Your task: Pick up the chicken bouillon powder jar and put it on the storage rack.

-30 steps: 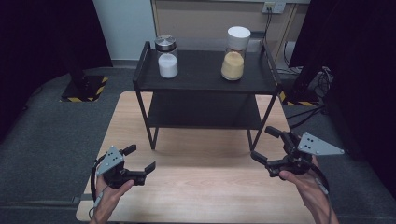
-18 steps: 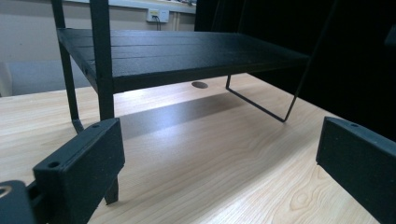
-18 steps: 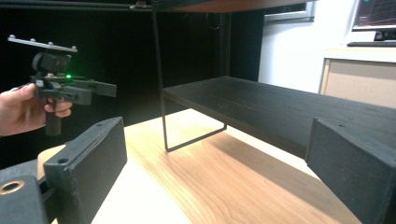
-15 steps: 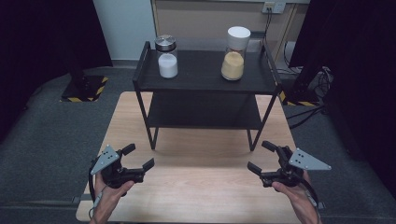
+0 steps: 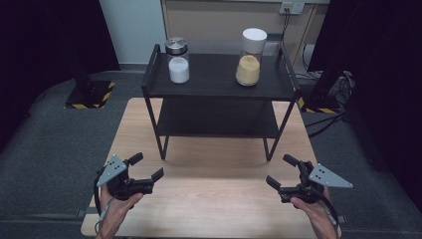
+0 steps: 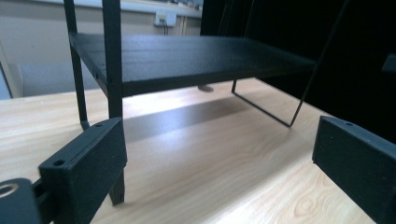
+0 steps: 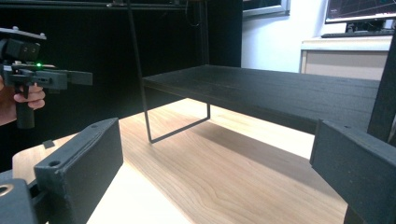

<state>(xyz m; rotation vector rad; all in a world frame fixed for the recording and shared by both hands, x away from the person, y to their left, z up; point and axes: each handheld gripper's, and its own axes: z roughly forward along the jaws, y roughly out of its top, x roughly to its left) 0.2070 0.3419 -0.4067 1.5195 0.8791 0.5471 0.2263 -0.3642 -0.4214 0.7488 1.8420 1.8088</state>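
Note:
A black two-tier shelf [image 5: 214, 84] stands on the far half of a wooden table [image 5: 214, 199]. Its top tier carries a glass jar of white powder with a metal lid [image 5: 178, 60] and a jar of tan powder with a white lid [image 5: 250, 57]. My left gripper [image 5: 147, 166] hovers open over the table's near left, holding nothing. My right gripper [image 5: 280, 170] hovers open at the near right, also holding nothing. The left gripper view looks between wide-apart jaws [image 6: 219, 172] at the shelf's lower tier [image 6: 187, 56]. In the right gripper view the jaws [image 7: 215, 172] frame that tier [image 7: 280, 93], with the left gripper [image 7: 46, 77] farther off.
Dark grey carpet [image 5: 54, 139] surrounds the table. A stand base with yellow-black tape [image 5: 89, 94] sits at the back left, and cables [image 5: 333, 119] run along the floor at the right. Bare wood lies between the two grippers in front of the shelf legs.
My right gripper has drawn back toward the table's near edge and then held still. My left gripper has barely shifted. Both stay open.

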